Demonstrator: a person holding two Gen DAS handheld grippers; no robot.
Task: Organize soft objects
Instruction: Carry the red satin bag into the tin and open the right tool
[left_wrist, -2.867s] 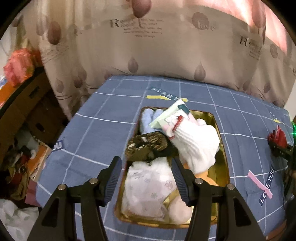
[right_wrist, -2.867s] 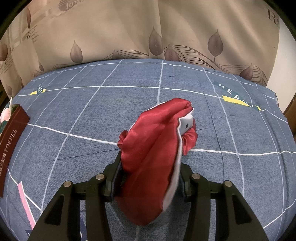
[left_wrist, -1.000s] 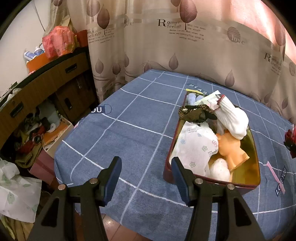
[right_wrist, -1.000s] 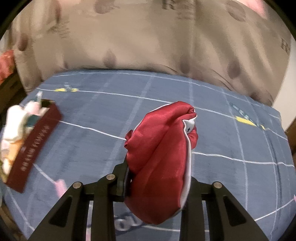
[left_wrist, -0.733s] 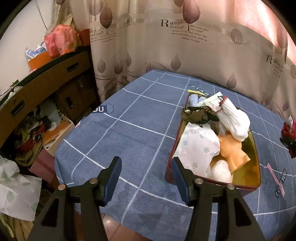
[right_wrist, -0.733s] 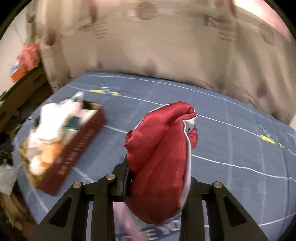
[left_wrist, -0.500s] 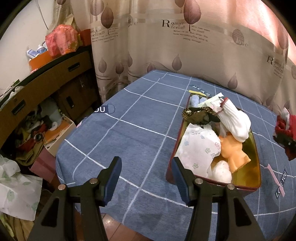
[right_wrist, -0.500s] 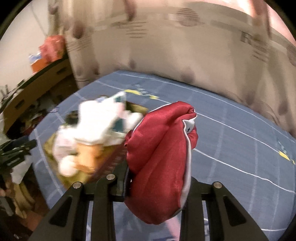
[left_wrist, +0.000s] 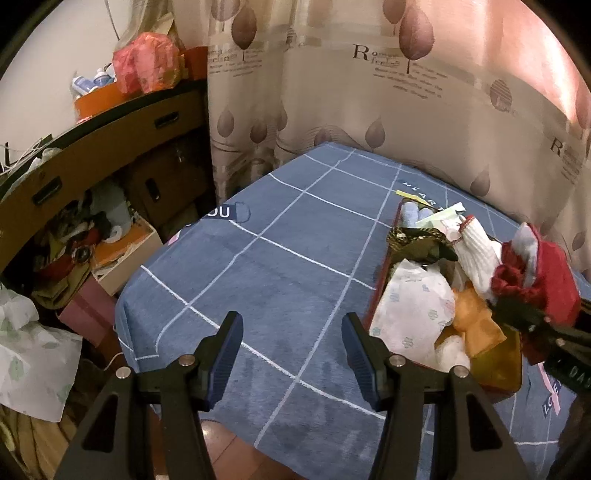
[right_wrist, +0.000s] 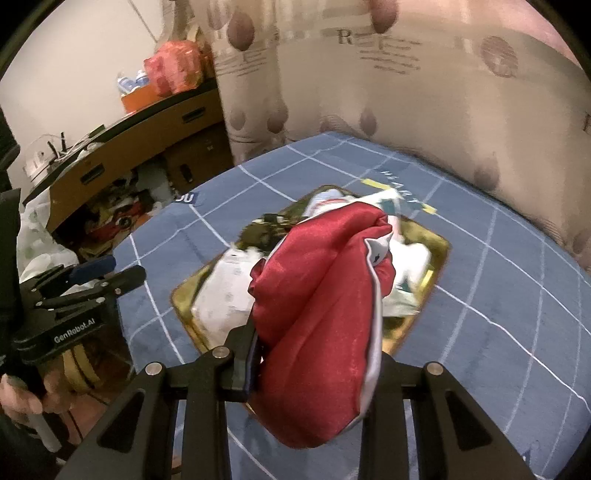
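Note:
My right gripper (right_wrist: 314, 354) is shut on a red satin pouch (right_wrist: 325, 314) and holds it in the air over the gold tin tray (right_wrist: 439, 247). The tray holds soft things: a white floral cloth (left_wrist: 417, 306), a white sock (left_wrist: 476, 247), an orange plush (left_wrist: 476, 325) and a dark patterned scrunchie (left_wrist: 417, 243). In the left wrist view the pouch (left_wrist: 543, 280) and right gripper (left_wrist: 524, 314) hang over the tray's (left_wrist: 498, 376) right side. My left gripper (left_wrist: 291, 347) is open and empty, above the blue tablecloth left of the tray.
The table has a blue checked cloth (left_wrist: 280, 266) with its near-left corner close to me. A leaf-print curtain (left_wrist: 406, 103) hangs behind. At the left stand a wooden cabinet (left_wrist: 92, 155) and cluttered boxes (left_wrist: 110, 251) on the floor.
My right gripper has carried the red pouch leftward from the open tablecloth to above the tray. My left gripper has drawn back from the tray and to the left, still open.

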